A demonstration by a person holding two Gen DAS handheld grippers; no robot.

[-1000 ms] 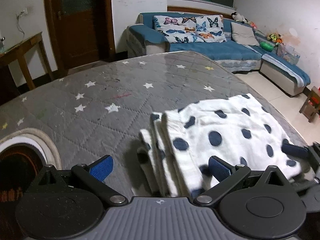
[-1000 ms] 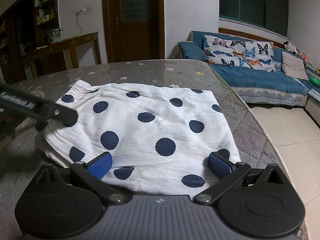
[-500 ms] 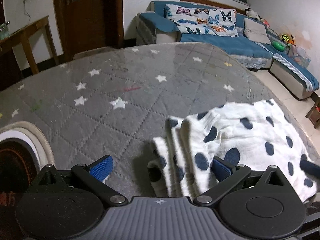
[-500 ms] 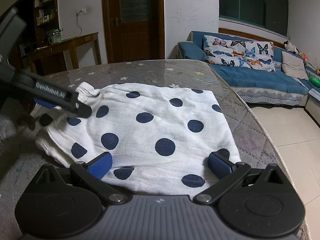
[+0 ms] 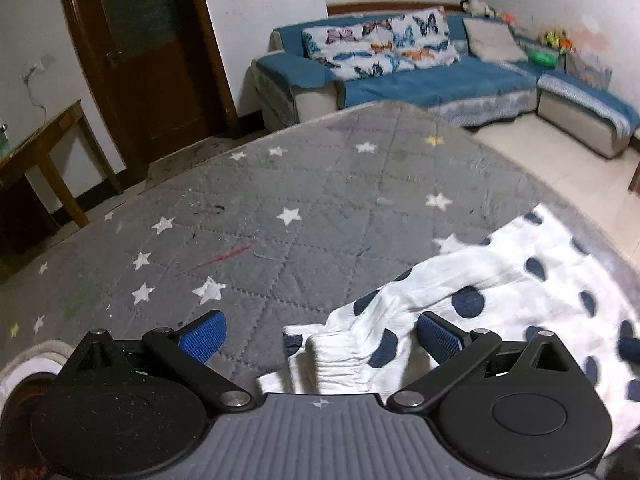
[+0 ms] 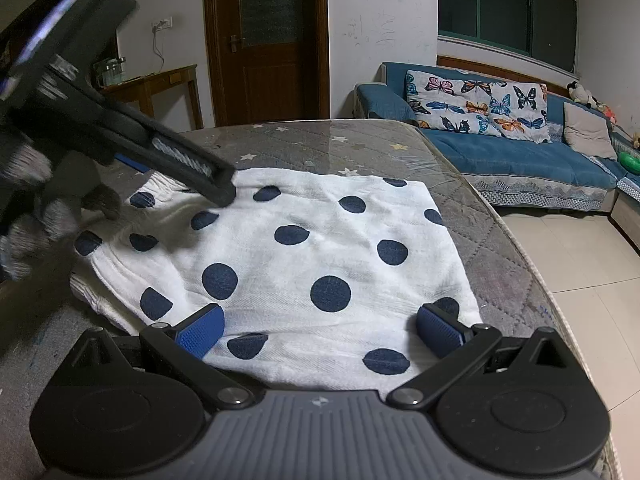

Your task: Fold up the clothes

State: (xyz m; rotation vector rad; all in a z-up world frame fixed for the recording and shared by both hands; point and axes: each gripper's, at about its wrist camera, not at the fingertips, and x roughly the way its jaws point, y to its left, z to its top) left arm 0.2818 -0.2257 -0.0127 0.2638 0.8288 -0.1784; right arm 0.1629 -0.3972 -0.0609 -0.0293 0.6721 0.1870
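A white garment with navy polka dots (image 6: 304, 248) was spread on a grey quilted mattress printed with small stars (image 5: 248, 232), near the mattress's right-hand edge and its corner nearest the sofa. Its gathered elastic waistband (image 5: 340, 360) was seen bunched and raised at the left end, with several layers of fabric stacked beneath it. The left gripper (image 5: 320, 336) was held over that waistband end with its blue-padded fingers spread wide apart, nothing being pinched between them; in the right wrist view one black finger of it (image 6: 192, 168) was seen reaching down onto the cloth's upper left corner (a gloved hand (image 6: 48, 204) could be made out behind it, blurred). The right gripper (image 6: 320, 330) was positioned over the garment's near hem, its fingers likewise wide apart, with the fabric lying flat between the pads and not grasped. Beyond the mattress, a blue sofa (image 6: 520, 160) with butterfly-print cushions (image 6: 476, 104), a dark wooden door (image 6: 266, 40) and a wooden side table (image 5: 44, 148) were visible.
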